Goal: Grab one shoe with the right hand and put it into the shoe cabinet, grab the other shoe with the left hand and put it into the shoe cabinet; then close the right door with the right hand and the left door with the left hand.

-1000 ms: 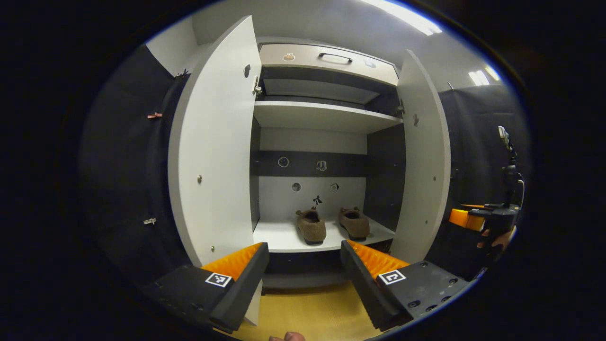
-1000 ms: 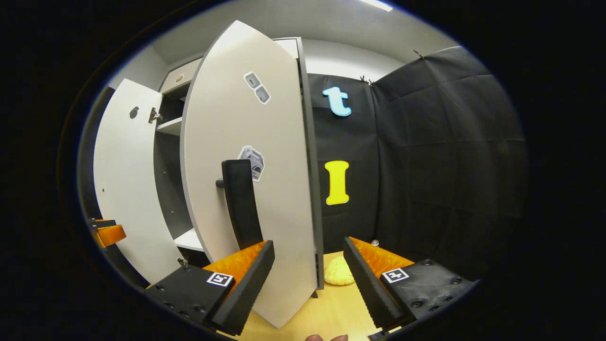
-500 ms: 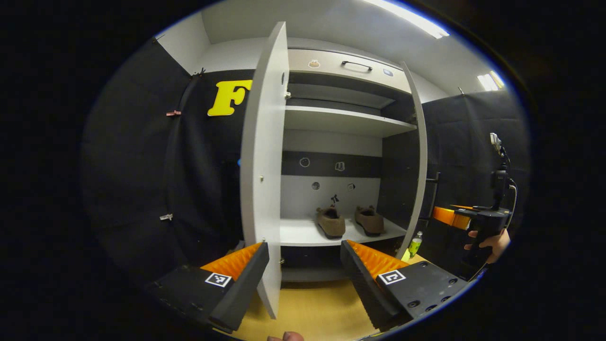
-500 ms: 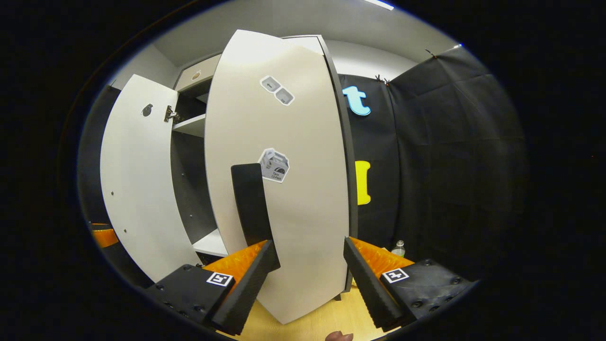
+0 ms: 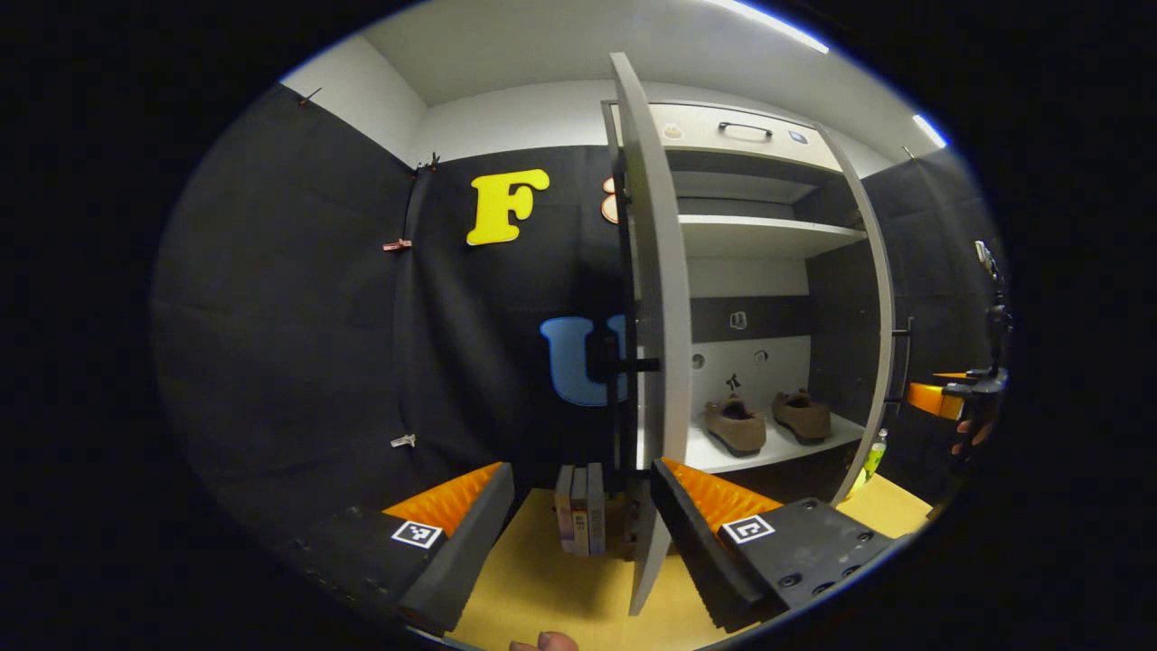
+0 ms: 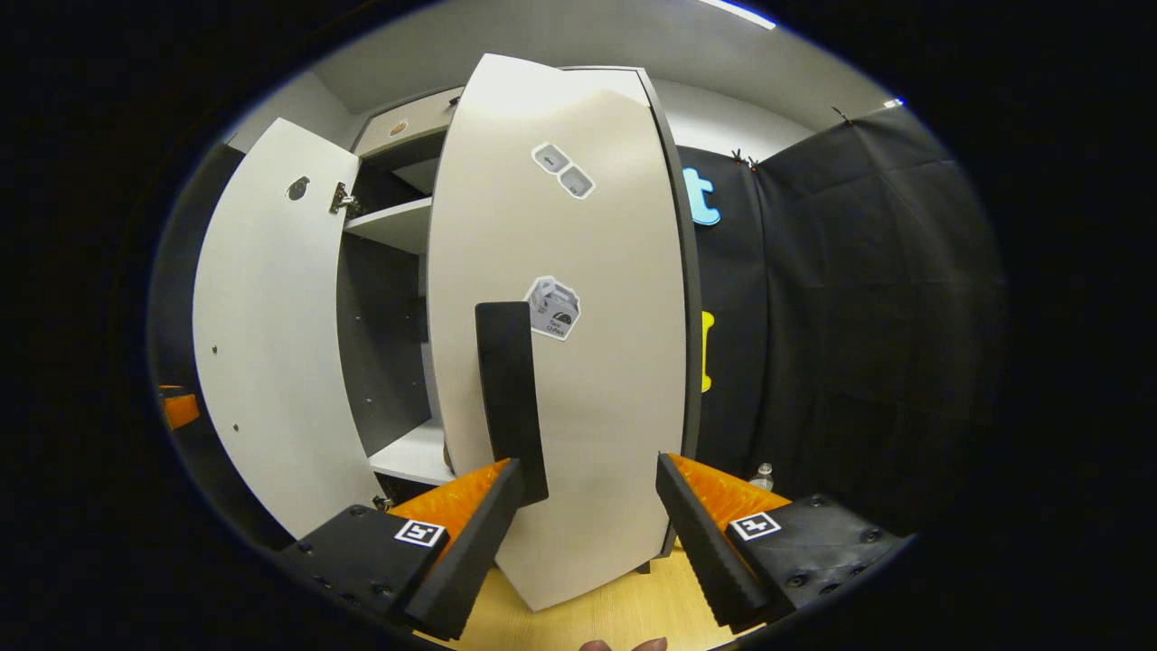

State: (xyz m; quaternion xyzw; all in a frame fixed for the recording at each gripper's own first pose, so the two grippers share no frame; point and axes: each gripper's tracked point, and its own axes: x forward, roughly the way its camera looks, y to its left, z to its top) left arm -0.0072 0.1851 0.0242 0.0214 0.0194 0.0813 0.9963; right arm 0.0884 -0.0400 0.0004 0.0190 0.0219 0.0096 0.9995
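Fingers spread, holding nothing: right gripper facing right door; left gripper near left door. Rigid hinged panels, likely light; push near handle. 2 shoes inside.

A test booth is shown: black cloth walls are pinned up at nine o'clock, and a shoe cabinet is placed at two o'clock.

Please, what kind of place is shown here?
Probably a staged recording booth, not a home: black cloth walls, a white shoe cabinet with two shoes on its shelf, and both doors open.
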